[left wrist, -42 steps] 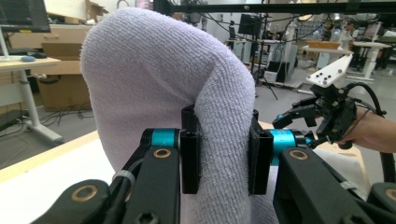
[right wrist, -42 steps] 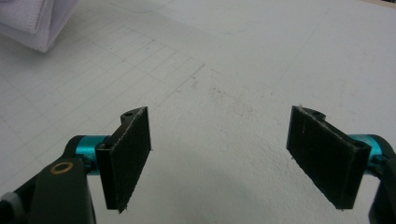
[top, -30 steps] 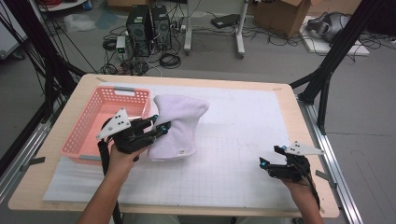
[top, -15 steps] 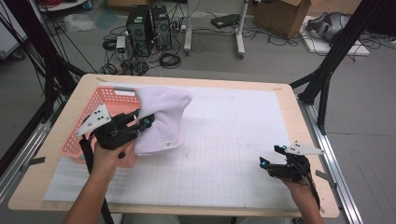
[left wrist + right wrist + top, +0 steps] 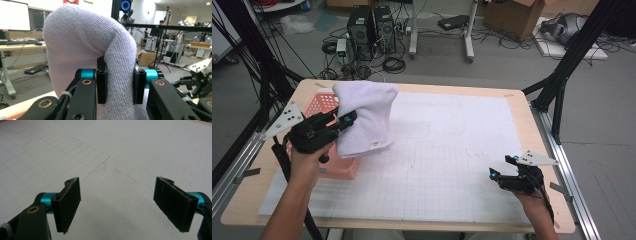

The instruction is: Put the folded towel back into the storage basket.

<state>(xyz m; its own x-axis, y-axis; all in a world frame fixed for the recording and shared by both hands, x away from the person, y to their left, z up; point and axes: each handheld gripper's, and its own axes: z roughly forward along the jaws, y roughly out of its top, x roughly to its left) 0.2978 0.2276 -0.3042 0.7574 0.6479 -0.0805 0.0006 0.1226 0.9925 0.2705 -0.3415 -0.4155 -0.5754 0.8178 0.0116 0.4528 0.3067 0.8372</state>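
Note:
A folded white towel (image 5: 364, 115) hangs in the air over the pink basket (image 5: 319, 105) at the table's left. My left gripper (image 5: 343, 120) is shut on it, lifted above the basket's near side. In the left gripper view the thick towel (image 5: 82, 42) bulges up between the two black pads (image 5: 101, 86), which press into it from both sides. My right gripper (image 5: 502, 167) rests low near the table's front right edge. Its jaws stand wide apart in the right gripper view, with nothing but the gridded mat (image 5: 105, 157) between the right gripper's (image 5: 117, 207) pads.
A white gridded mat (image 5: 452, 150) covers most of the wooden table. Black frame legs (image 5: 562, 75) rise at the right, and more stand at the left. Computer towers, cables and boxes lie on the floor beyond the far edge.
My left gripper has carried the towel up off the mat and leftward over the basket. The right gripper has stayed where it was.

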